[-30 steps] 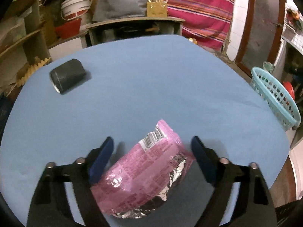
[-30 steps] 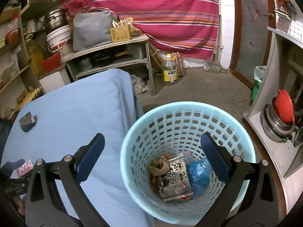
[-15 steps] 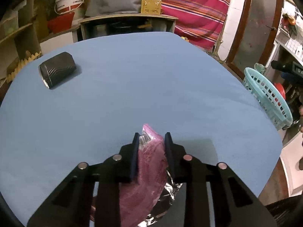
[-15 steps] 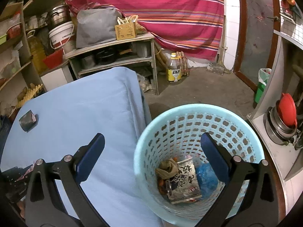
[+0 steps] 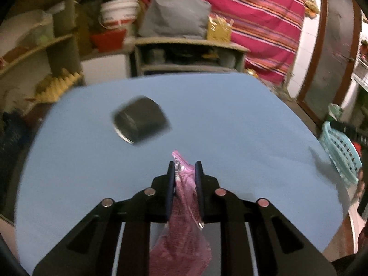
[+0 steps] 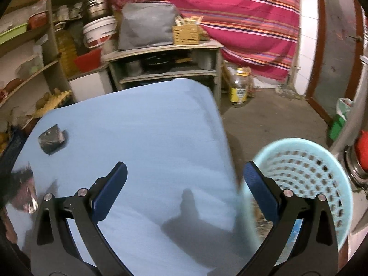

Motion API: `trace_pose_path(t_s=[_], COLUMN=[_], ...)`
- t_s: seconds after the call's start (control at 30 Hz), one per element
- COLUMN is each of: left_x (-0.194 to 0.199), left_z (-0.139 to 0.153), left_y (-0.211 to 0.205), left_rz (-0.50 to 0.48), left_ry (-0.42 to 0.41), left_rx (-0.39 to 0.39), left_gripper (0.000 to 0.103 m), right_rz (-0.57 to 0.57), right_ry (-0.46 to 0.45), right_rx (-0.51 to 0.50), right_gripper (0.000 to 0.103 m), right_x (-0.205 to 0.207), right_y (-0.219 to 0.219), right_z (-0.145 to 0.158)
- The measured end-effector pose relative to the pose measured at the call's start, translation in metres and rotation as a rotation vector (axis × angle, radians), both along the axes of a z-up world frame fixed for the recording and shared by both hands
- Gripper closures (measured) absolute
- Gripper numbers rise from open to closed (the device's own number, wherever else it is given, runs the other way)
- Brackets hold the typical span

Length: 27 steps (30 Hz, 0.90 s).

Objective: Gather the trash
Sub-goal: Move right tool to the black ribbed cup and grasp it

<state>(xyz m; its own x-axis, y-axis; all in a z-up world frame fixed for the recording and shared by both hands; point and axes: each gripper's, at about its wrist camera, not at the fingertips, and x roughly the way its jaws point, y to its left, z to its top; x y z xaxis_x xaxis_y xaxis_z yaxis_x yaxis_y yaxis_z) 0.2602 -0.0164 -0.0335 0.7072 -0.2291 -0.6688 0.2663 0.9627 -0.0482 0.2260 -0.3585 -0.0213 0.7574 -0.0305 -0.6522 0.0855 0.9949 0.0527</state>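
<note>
Left wrist view: left gripper (image 5: 184,172) clamped tight on pink wrapper (image 5: 186,207), lifted off blue table (image 5: 230,126). Dark can (image 5: 140,120) lies beyond, uncollected. Basket (image 5: 340,151) far right.

Right wrist view: right gripper (image 6: 184,181) spread wide, empty, over table edge beside basket (image 6: 310,172). Judgement: 1 item in hand, 1 left.

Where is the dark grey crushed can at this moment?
In the left wrist view the dark grey can lies on the blue table, left of centre, beyond the pink wrapper held in the left gripper.
</note>
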Motion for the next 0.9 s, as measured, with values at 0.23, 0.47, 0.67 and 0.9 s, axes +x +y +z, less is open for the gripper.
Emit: trace_pose_path(t_s=[0.23, 0.47, 0.67, 0.9], left_x=[0.021, 0.042, 0.055, 0.056], left_z=[0.017, 0.01, 0.004, -0.006], left_y=[0.076, 0.131, 0.167, 0.189], left_rz=[0.123, 0.184, 0.23, 0.26], left_ry=[-0.046, -0.03, -0.007, 0.012], left_rx=[-0.001, -0.033, -0.074, -0.073], left_gripper=[0.085, 0.085, 0.085, 0.085], right_rz=[0.147, 0.232, 0.326, 0.392], right_ry=[-0.002, 0.065, 0.084, 0.108], right_rx=[-0.005, 0.015, 0.015, -0.051], right_gripper=[0.004, 0.004, 0.004, 0.004], right_x=[0.028, 0.066, 0.096, 0.124], right_y=[0.087, 0.167, 0.237, 0.298], right_z=[-0.012, -0.038, -0.046, -0.061])
